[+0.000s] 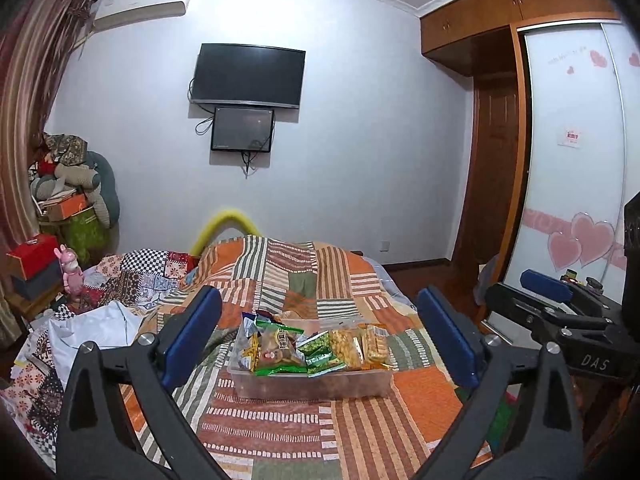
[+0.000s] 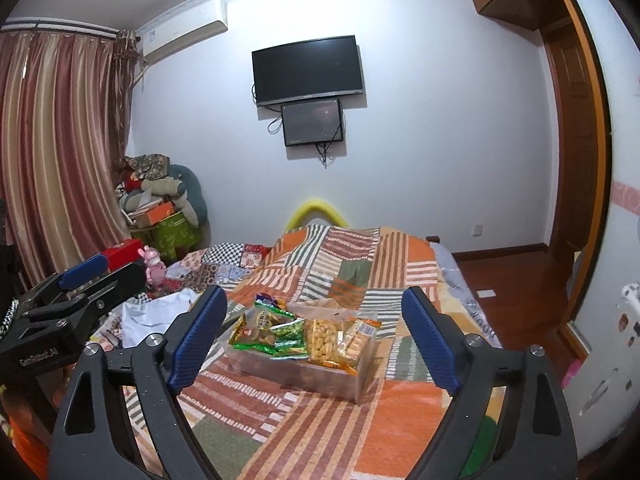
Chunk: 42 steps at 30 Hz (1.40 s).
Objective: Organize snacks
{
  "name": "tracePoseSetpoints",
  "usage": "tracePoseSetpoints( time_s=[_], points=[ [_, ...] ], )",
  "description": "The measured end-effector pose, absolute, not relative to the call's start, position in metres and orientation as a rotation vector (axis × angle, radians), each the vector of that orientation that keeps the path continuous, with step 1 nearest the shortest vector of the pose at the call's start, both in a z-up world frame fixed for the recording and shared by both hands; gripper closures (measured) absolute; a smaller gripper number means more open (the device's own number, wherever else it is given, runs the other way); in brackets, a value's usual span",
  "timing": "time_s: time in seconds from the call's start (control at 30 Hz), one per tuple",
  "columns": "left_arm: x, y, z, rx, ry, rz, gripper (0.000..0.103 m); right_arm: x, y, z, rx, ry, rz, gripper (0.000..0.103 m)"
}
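A clear plastic box (image 1: pixel 312 384) (image 2: pixel 320 374) sits on the patchwork bedspread, full of snack packets (image 1: pixel 280 348) (image 2: pixel 276 330): green ones, a brown round-print one, and yellow-orange peanut bags (image 1: pixel 346 346) (image 2: pixel 324 342). My left gripper (image 1: pixel 320 340) is open and empty, held back from the box with its blue pads either side of it in view. My right gripper (image 2: pixel 316 336) is open and empty, likewise short of the box. Each gripper shows from the side in the other's view, the right one (image 1: pixel 552 296) and the left one (image 2: pixel 80 280).
The bed (image 1: pixel 360 432) (image 2: pixel 360 420) fills the foreground. White cloth (image 1: pixel 96 328) and quilts lie at its left. A red box (image 1: pixel 32 256) and pink toy (image 1: pixel 72 272) stand at left. Wardrobe (image 1: pixel 560 160) at right, TV (image 1: pixel 248 74) on the far wall.
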State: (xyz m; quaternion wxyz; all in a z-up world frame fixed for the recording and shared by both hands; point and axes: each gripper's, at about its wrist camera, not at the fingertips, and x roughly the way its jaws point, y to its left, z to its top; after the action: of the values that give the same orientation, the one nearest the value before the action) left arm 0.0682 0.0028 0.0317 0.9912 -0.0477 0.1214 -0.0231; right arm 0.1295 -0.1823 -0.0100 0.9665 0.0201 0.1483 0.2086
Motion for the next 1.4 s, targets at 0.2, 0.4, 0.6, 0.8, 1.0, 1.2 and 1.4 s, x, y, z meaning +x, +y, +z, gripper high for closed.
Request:
tracePoseSetpoints(
  time_s=[0.2, 0.4, 0.6, 0.8, 1.0, 1.2, 1.4],
  points=[
    [0.059, -0.001, 0.031, -0.086, 0.234, -0.04, 0.002, 0.12, -0.183, -0.007, 0.041, 0.272, 0.415, 0.007],
    [0.057, -0.005, 0.03, -0.076, 0.231, -0.035, 0.001, 0.114, -0.184, -0.01, 0.043, 0.261, 0.413, 0.003],
    [0.056, -0.004, 0.028, -0.08, 0.234, -0.036, 0.001, 0.111, -0.185, -0.011, 0.034, 0.242, 0.389, 0.0],
    [0.057, -0.004, 0.028, -0.089, 0.239, -0.04, 0.001, 0.11, -0.186, -0.012, 0.036, 0.25, 0.39, 0.0],
    [0.057, -0.004, 0.029, -0.091, 0.238, -0.042, 0.001, 0.109, -0.186, -0.012, 0.038, 0.251, 0.389, 0.0],
    [0.057, -0.006, 0.029, -0.092, 0.236, -0.043, 0.001, 0.11, -0.187, -0.01, 0.039, 0.252, 0.384, 0.0],
    [0.057, -0.006, 0.03, -0.091, 0.24, -0.046, 0.0, 0.108, -0.187, -0.01, 0.035, 0.25, 0.381, 0.0]
  ],
)
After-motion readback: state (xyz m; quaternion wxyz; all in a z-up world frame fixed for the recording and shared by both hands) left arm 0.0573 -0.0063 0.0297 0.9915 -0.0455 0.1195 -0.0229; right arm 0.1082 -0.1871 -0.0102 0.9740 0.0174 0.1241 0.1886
